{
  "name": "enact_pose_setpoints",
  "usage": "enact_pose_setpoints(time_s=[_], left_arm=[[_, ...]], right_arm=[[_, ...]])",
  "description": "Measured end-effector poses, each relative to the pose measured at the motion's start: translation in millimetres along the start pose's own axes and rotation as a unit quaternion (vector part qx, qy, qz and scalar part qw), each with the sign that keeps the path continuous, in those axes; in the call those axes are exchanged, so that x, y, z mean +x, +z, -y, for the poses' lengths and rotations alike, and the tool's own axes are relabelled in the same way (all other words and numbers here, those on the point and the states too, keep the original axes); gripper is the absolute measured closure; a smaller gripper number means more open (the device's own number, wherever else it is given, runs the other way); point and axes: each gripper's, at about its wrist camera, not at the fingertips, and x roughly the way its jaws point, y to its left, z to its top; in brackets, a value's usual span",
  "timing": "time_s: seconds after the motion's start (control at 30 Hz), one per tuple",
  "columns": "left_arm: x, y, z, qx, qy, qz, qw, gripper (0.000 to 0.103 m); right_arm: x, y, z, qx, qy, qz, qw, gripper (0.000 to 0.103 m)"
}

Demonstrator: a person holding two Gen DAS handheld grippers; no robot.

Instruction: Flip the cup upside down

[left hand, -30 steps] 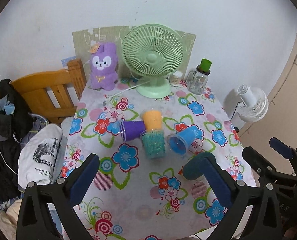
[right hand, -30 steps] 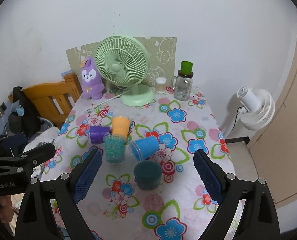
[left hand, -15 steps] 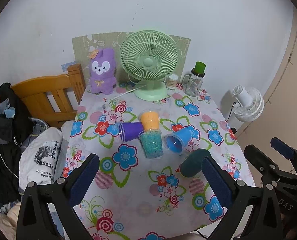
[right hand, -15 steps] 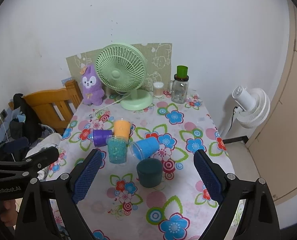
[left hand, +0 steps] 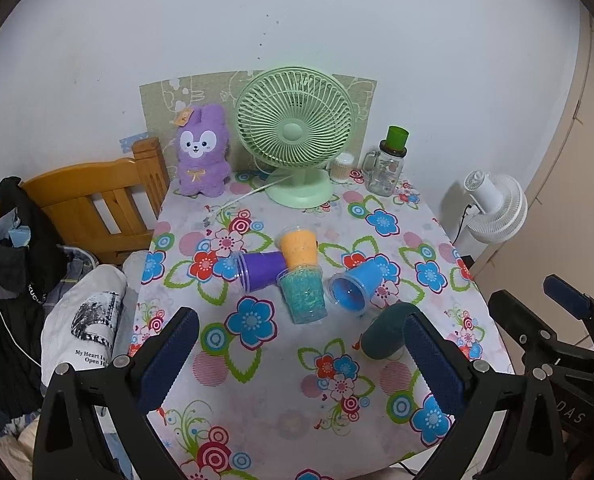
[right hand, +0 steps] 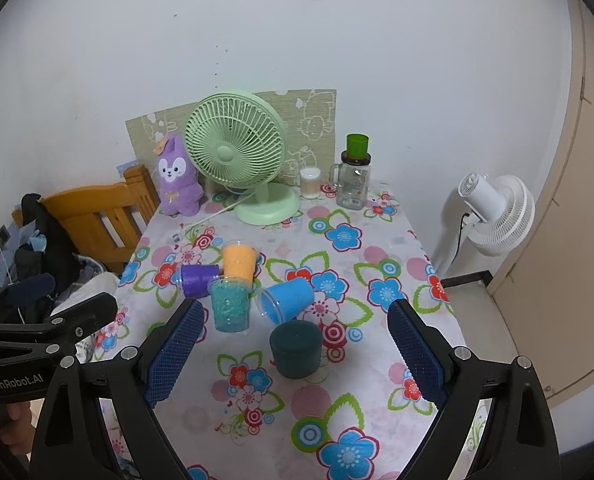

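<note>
Several cups stand or lie on the flowered table (left hand: 257,392). A dark teal cup (right hand: 295,354) stands upside down nearest me; it also shows in the left wrist view (left hand: 383,337). A blue cup (right hand: 287,300) and a purple cup (right hand: 197,280) lie on their sides. An orange cup (right hand: 239,263) and a light teal cup (right hand: 229,309) stand close together. My left gripper (left hand: 301,364) is open and empty above the table's near part. My right gripper (right hand: 297,356) is open and empty, with the dark teal cup seen between its fingers, well beyond them.
A green desk fan (right hand: 241,160), a purple plush rabbit (right hand: 177,180), a glass jar with a green lid (right hand: 353,176) and a small white container (right hand: 310,182) stand at the table's back. A wooden bed frame (left hand: 97,200) with clothes is left. A white floor fan (right hand: 497,212) is right.
Both grippers have pulled back and up from the table, so the cups look smaller and farther. Both stay open. The cups have not moved.
</note>
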Motion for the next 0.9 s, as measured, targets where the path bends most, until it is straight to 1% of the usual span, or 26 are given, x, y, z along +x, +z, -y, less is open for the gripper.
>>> enact_pose_setpoints(time_s=[0.47,0.7,0.9], left_arm=[[3.4,2.4,1.2,0.001,0.001,-0.002,1.0000,0.000],[6.3,2.5,3.0,0.003,0.002,-0.003,1.0000,0.000],[9.6,3.0,5.2,0.007,0.012,-0.001,0.9999,0.000]], right_arm=[[0.1,0.9,1.5,0.001,0.001,0.000,1.000,0.008],[6.8,0.2,1.4,0.002,0.000,-0.004,1.000,0.008],[7.3,0.2,1.7,0.001,0.000,-0.003,1.000,0.008]])
